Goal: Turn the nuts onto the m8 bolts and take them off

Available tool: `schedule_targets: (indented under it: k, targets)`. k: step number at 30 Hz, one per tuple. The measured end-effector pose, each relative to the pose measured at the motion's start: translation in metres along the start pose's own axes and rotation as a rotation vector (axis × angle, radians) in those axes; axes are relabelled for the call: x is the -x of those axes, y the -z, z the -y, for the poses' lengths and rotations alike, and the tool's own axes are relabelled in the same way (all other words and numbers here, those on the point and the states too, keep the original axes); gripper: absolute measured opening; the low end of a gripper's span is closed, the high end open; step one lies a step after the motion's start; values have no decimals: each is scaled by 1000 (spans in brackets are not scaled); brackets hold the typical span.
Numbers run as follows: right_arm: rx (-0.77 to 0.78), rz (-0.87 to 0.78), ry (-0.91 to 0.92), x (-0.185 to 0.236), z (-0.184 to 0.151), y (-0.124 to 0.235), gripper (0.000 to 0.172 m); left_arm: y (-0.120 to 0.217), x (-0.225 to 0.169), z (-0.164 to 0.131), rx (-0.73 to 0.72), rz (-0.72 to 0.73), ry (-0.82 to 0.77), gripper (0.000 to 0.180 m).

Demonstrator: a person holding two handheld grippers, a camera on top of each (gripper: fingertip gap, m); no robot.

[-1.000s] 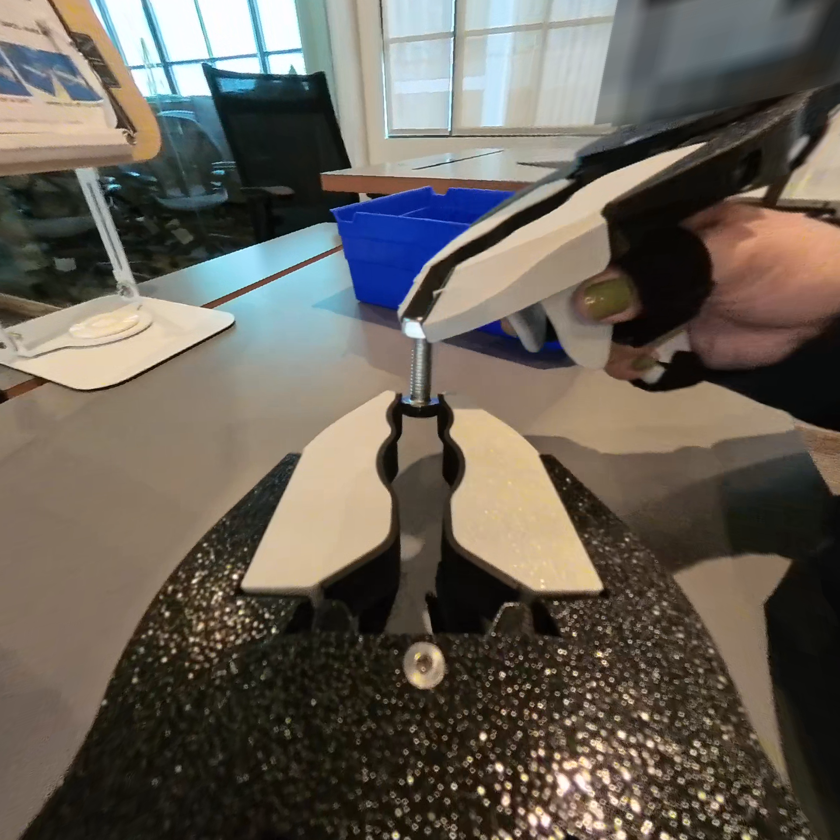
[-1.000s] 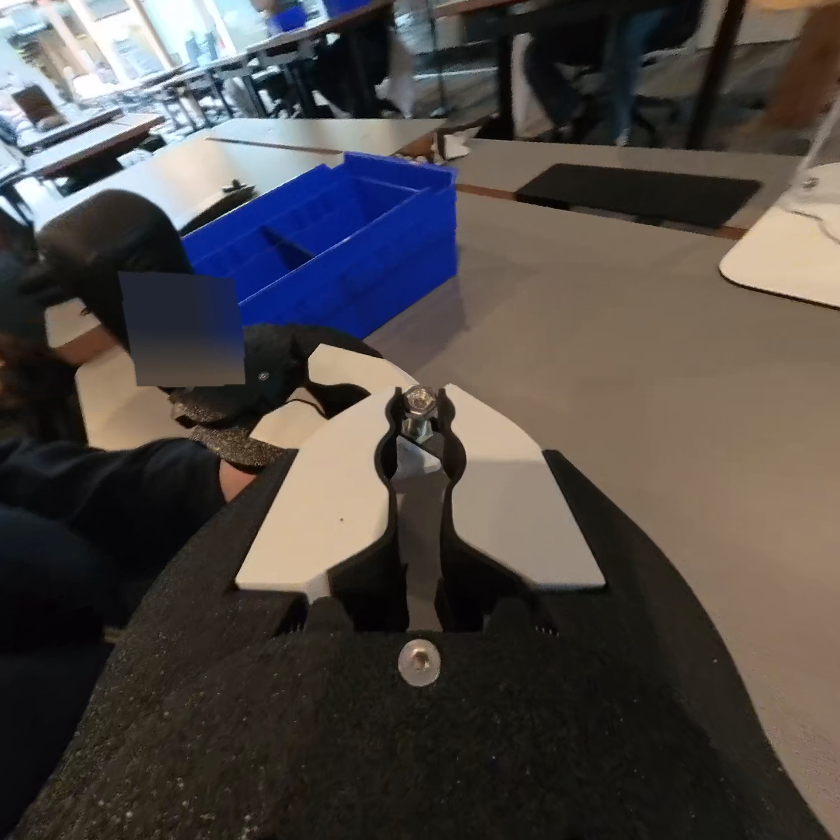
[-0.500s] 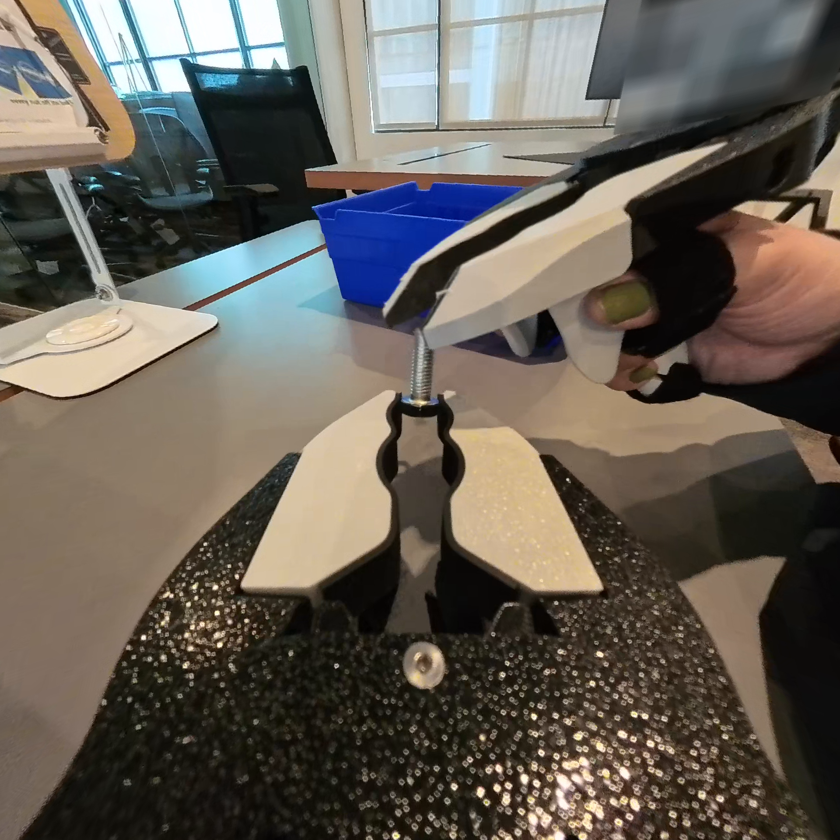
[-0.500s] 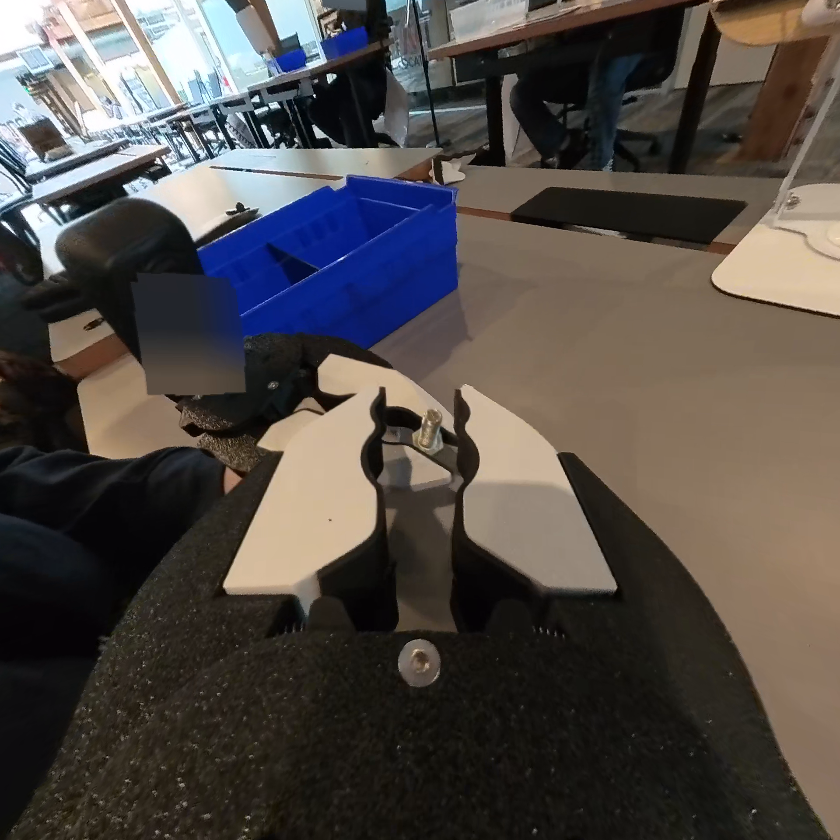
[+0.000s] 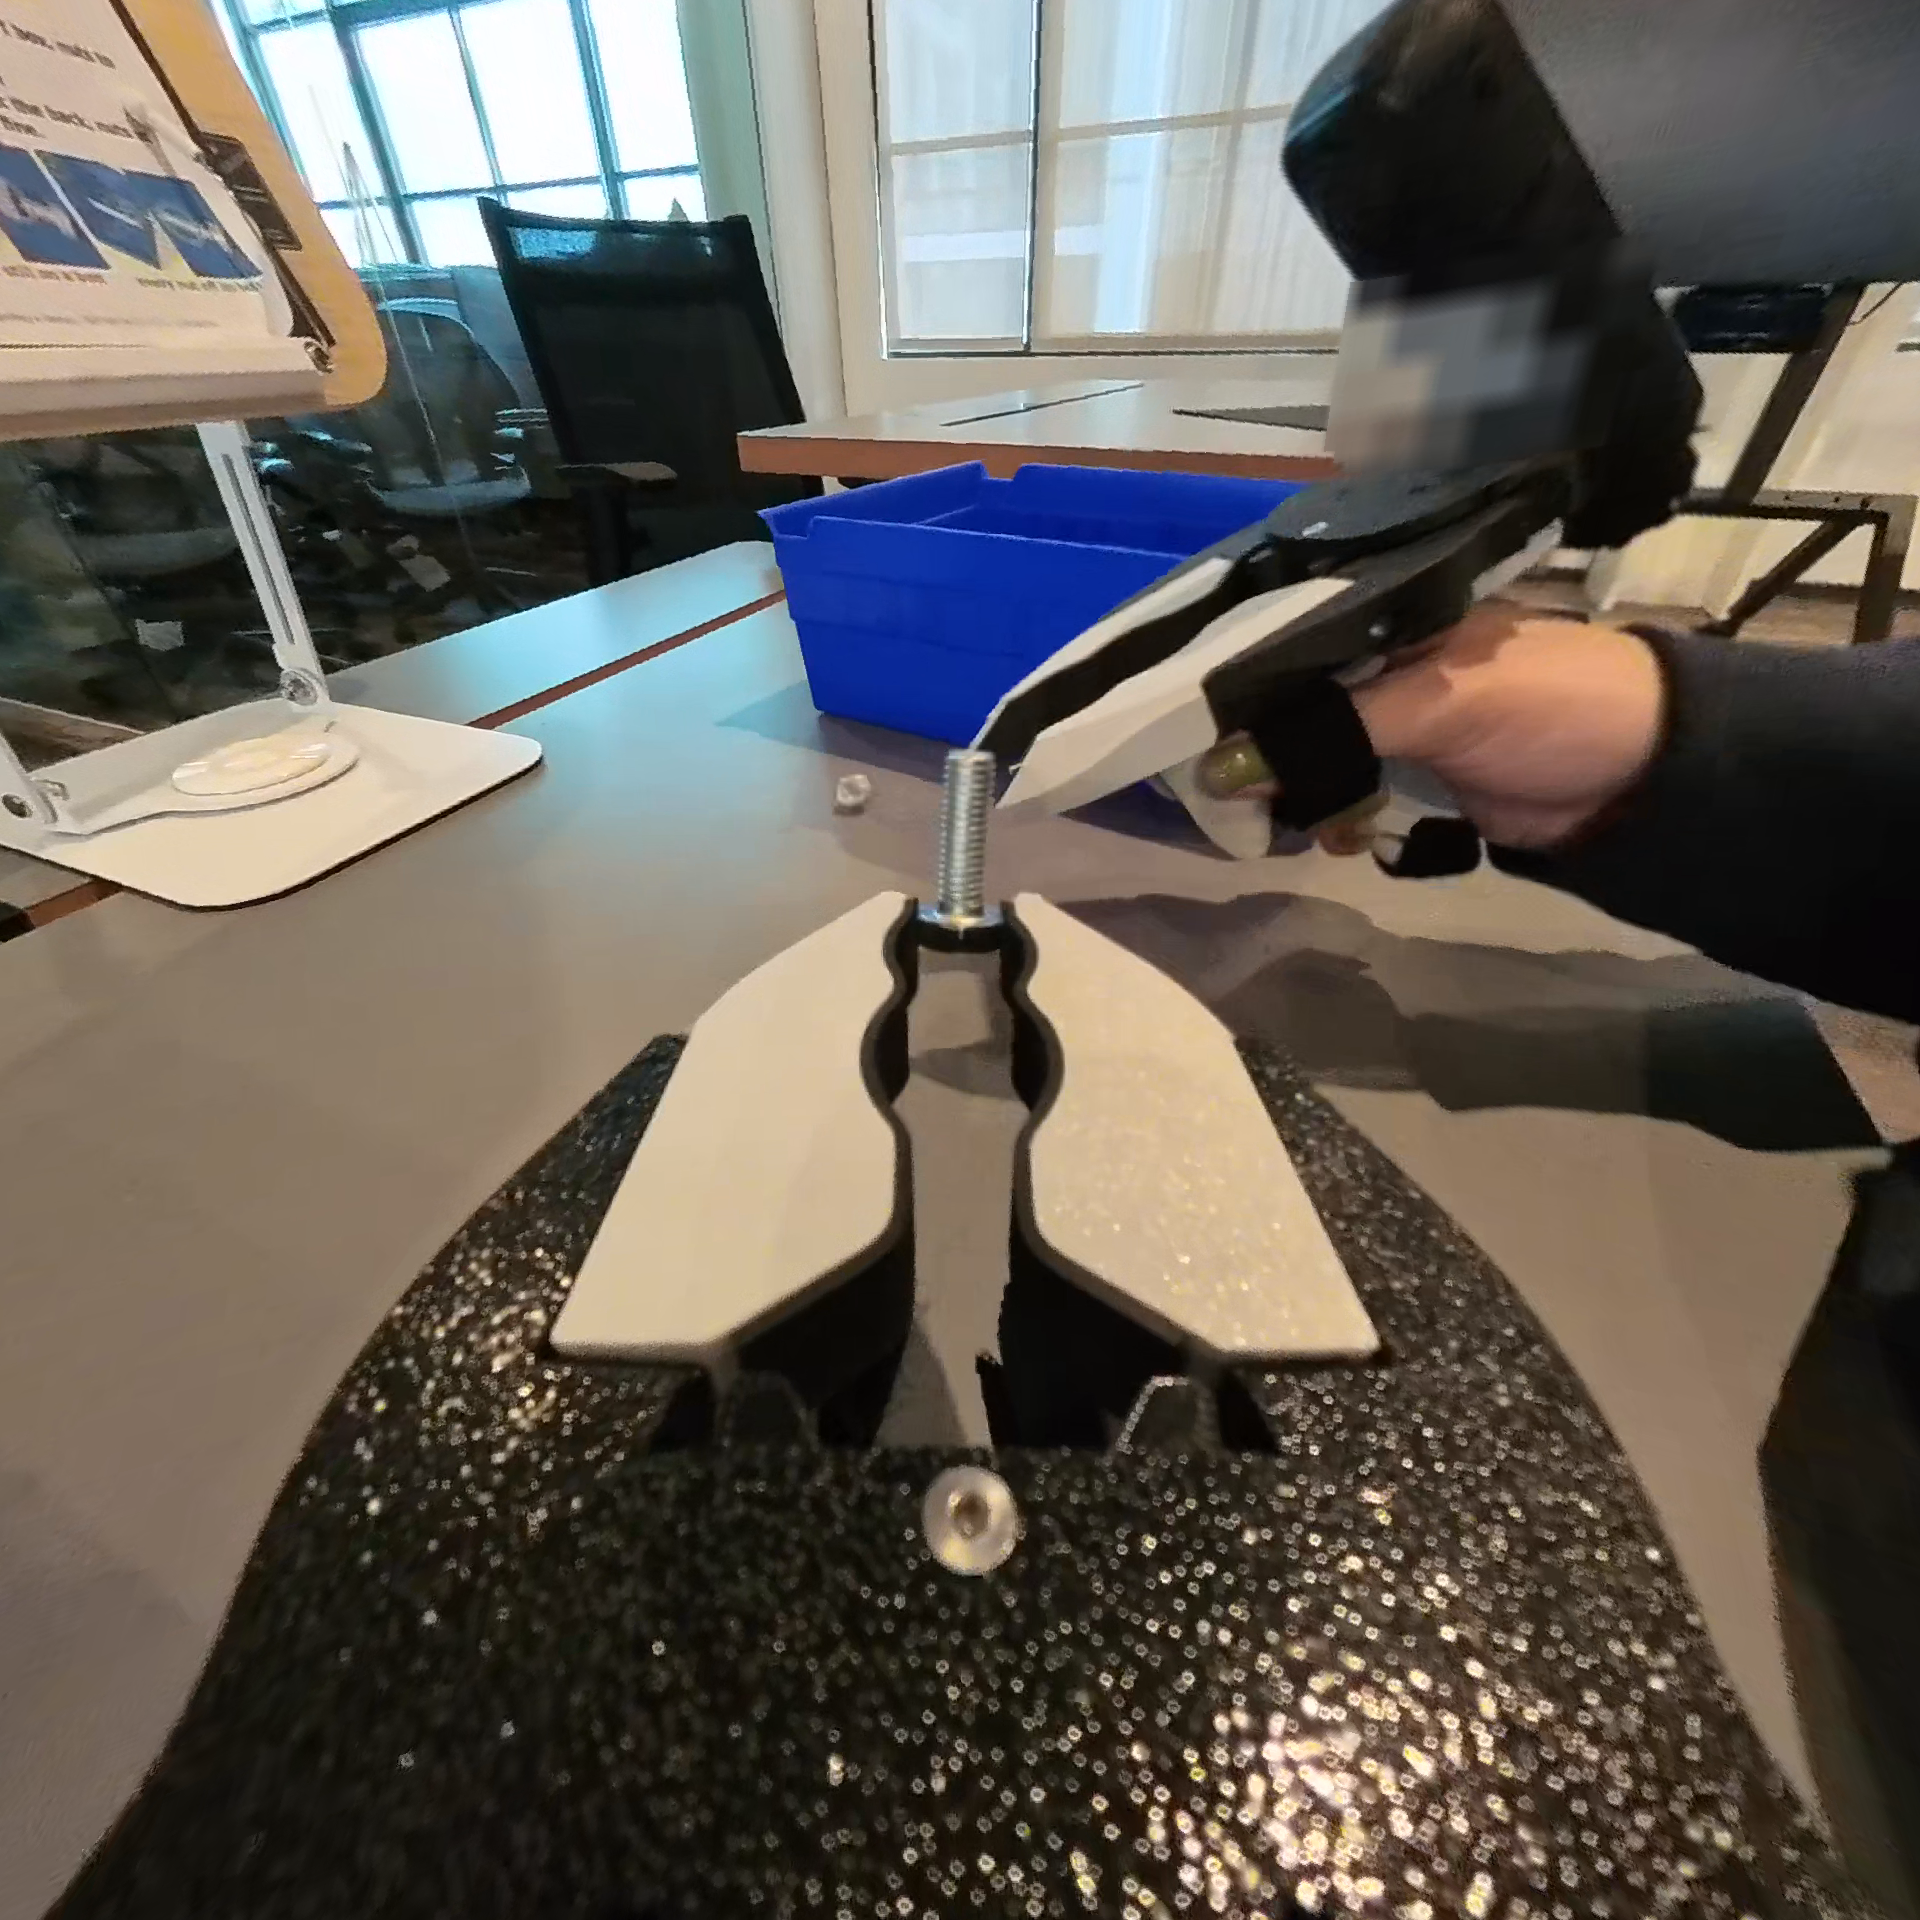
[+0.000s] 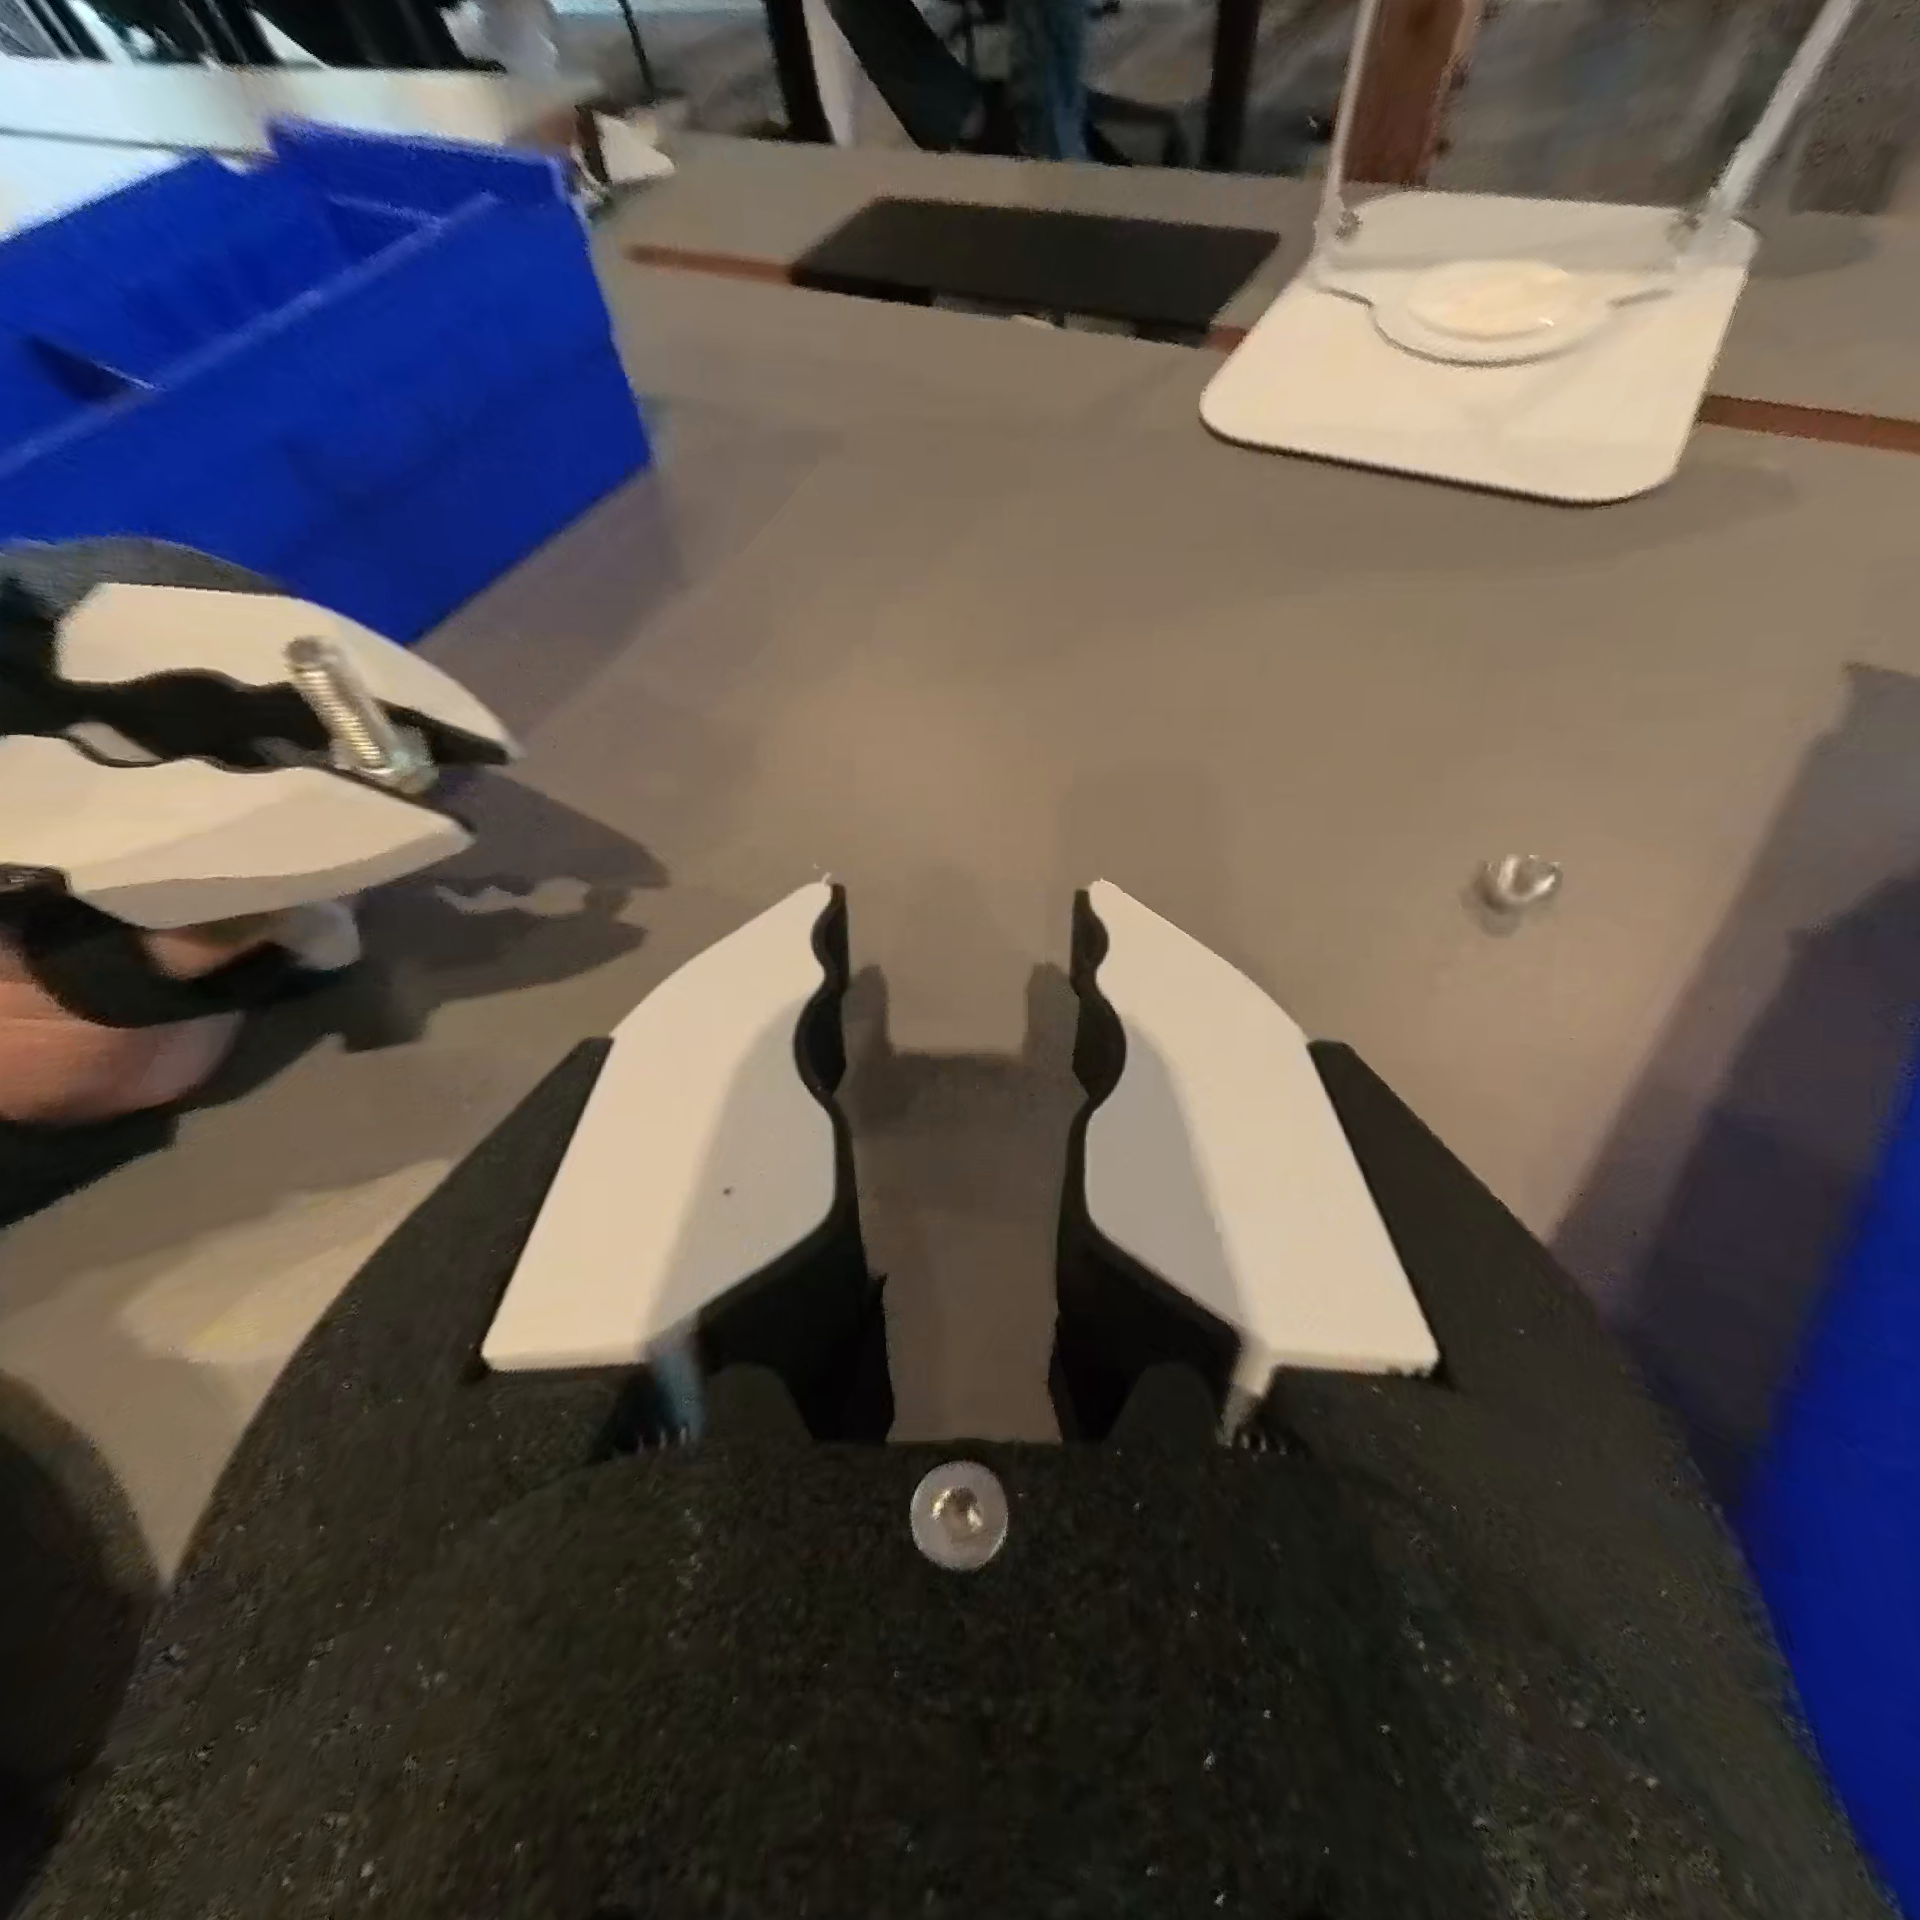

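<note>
Two handheld claws work over a grey table (image 5: 312,1039). The left claw (image 5: 961,925) is narrow, its two white fingers (image 5: 790,1091) closed on the hexagonal head of a silver bolt (image 5: 964,831), with the fingertip pads pressed against the head on both sides. The bolt stands upright above the fingertips, its threaded shank bare from head to tip. Seen from the right wrist view, that same bolt (image 6: 353,717) leans at a tilt in the left claw, above the table near its left side. The right claw (image 6: 956,914) is wide, and between its white fingers (image 6: 707,1143) only bare table surface shows. In the left wrist view the right claw (image 5: 1003,769) hangs in the air just beside the top of the bolt, its tips not touching it, held by a person's hand (image 5: 1507,727) in a dark sleeve. A small silver nut (image 6: 1517,883) lies loose on the table, apart from both claws; in the left wrist view it is (image 5: 852,792) just beyond the bolt. A blue bin (image 5: 987,613) with dividers sits toward the far side of the table. A white stand base (image 6: 1486,353) rests near the table's far edge, and a black mat (image 6: 1039,265) lies flat beside it.
</note>
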State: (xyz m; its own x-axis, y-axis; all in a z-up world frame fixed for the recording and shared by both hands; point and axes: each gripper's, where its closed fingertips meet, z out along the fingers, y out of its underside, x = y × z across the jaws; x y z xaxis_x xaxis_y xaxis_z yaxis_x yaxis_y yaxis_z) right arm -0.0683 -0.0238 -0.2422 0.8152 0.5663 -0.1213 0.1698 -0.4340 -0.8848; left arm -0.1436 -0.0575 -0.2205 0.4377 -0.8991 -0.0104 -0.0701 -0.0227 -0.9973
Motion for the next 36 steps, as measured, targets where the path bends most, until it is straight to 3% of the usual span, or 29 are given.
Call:
schedule_targets:
  k: [5, 9, 11, 17, 22, 36]
  targets:
    - [-36, -18, -19, -14, 2, -1, 42, -2, -3, -2, 18, -16, -17, 14]
    - [-11, -39, 128, -29, 23, -3, 34, -2, -4, -3, 21, -24, -18, 14]
    - [98, -27, 294, -39, 37, -5, 35, -2, -6, -3, 23, -30, -25, 14]
    - [623, 38, 617, -92, 41, -35, 32, -4, -9, -5, 38, -46, -37, 14]
    - [843, 137, 951, -137, 26, -75, 31, -3, -9, -5, 35, -56, -24, 14]
    - [1022, 327, 851, -173, 7, -119, 27, -3, -7, -4, 34, -75, 9, 14]
